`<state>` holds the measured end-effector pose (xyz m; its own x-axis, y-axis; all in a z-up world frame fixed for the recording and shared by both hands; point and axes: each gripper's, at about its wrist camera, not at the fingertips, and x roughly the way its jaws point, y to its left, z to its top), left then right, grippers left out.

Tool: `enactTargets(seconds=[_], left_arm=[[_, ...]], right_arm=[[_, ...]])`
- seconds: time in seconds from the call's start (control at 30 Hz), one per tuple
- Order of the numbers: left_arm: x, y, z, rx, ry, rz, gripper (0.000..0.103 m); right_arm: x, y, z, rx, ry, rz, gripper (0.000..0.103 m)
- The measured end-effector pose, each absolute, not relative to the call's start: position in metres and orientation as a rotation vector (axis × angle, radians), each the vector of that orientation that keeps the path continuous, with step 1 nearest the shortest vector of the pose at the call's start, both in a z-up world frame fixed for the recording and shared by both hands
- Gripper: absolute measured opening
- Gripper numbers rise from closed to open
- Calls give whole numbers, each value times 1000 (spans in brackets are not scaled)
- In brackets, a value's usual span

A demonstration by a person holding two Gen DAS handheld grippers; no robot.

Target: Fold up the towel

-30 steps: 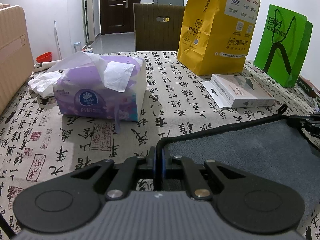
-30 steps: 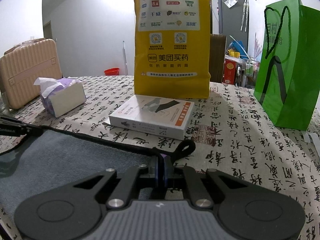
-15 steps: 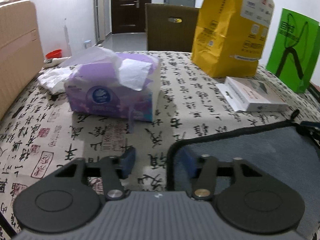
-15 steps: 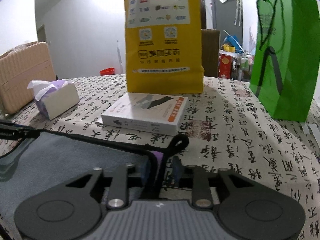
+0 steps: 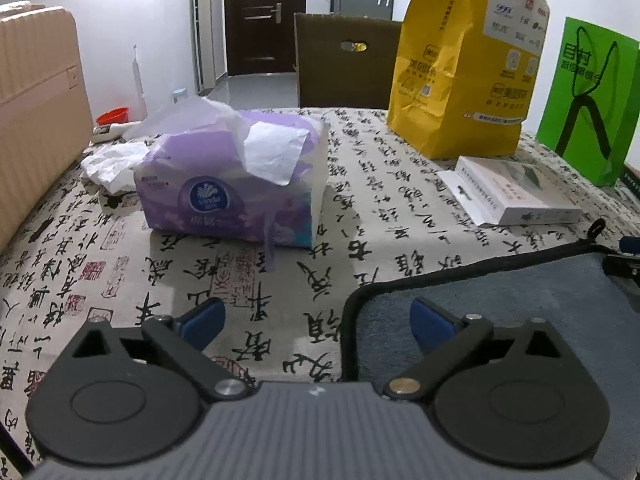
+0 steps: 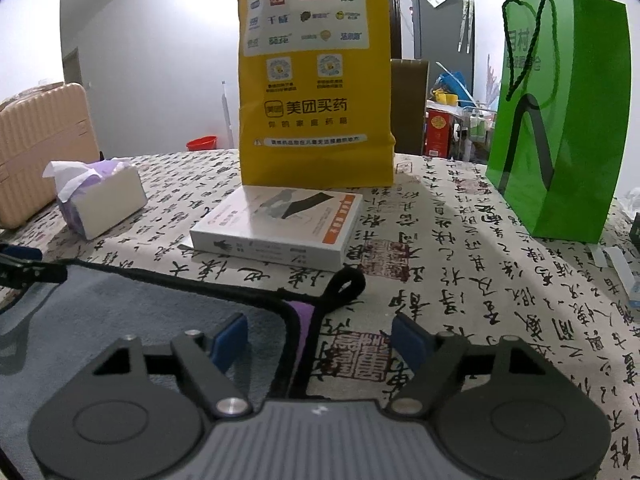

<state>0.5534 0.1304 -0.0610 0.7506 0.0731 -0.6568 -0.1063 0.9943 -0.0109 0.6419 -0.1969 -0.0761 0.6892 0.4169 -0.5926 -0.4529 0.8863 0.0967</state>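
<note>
While both sets of jaws are opening, neither one grips anything, so the grey towel [image 5: 520,320] lies loose on the calligraphy-print tablecloth [image 5: 380,200].

Risks from here:
- Left gripper [image 5: 316,316]: the towel's black-piped corner sits in the gap between the blue pads, touching neither. If it pulls back low, a pad could snag the piping and drag the corner out of line.
- Right gripper [image 6: 318,334]: same story, worse. The far corner has a hanging loop [image 6: 347,284] and a purple tag [image 6: 301,314] right in the gap. Loop is easy to hook on a finger.
- Any skew at either corner means crooked edges on the next fold.
- White box [image 6: 280,228] lies just beyond the loop; tissue pack [image 5: 236,184] is well clear of the left corner. A forward push could shove the box toward the yellow paper bag [image 6: 316,80].

Layout:
- Towel lies flat on the near part of the table, spanning between the two grippers.
- In the left wrist view its curved corner runs up between the pads, with the cloth spreading off to the right under the right-hand pad.
- In the right wrist view the corner sits between the pads and the cloth spreads left.
- Whether it's already doubled over, can't tell; only one flat layer shows.
- Green bag [image 6: 560,108] stands off to the right, not in play.
</note>
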Motion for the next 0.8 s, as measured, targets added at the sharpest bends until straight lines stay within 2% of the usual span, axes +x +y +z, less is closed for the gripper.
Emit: enactTargets(seconds=[0.1, 0.8], left_arm=[[548, 128, -55, -44, 701, 89, 103], [482, 106, 4, -9, 678, 11, 103]], right_arm=[[639, -197, -72, -64, 638, 470, 87], [588, -209, -14, -94, 649, 461, 90]])
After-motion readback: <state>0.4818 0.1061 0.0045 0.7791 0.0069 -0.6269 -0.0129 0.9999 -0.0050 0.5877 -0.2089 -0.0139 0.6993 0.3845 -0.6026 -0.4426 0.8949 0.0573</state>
